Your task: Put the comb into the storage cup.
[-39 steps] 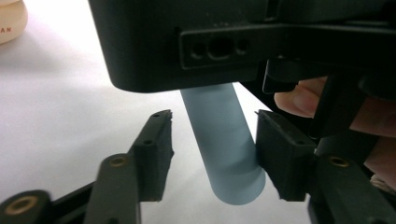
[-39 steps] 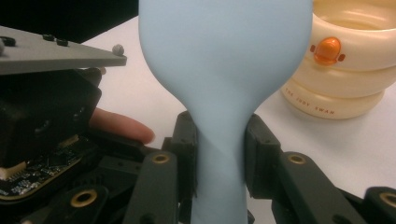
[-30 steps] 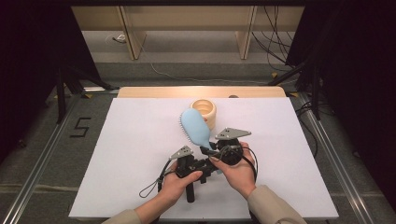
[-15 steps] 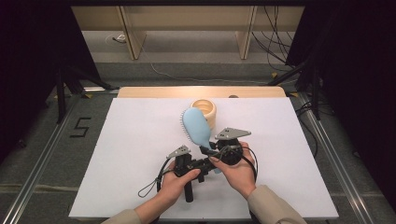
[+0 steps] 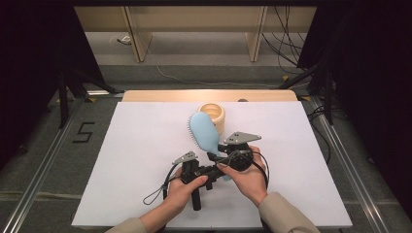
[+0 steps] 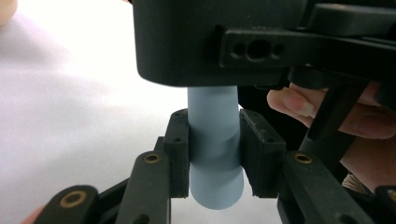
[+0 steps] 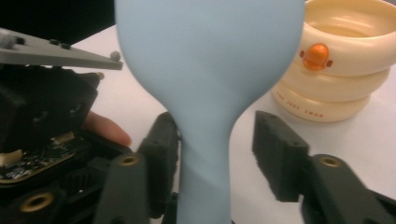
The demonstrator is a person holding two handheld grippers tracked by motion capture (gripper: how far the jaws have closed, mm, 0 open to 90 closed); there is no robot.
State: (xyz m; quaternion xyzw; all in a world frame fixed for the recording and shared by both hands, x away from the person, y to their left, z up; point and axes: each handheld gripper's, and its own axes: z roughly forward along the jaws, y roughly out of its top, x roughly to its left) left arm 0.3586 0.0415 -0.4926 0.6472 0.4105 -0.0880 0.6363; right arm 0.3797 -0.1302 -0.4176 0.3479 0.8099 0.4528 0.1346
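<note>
- White table: cream ring-shaped container near the far edge.
- Blue hairbrush held above the table, head by the container.
- Left gripper clamped on the handle end; handover apparently nearly done.
- Right gripper jaws just opening, one pad off the neck.

Pale blue hairbrush, cream ringed cup, white table

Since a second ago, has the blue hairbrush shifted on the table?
No. The blue hairbrush keeps its head just left of the cream ring container, as before.
</note>
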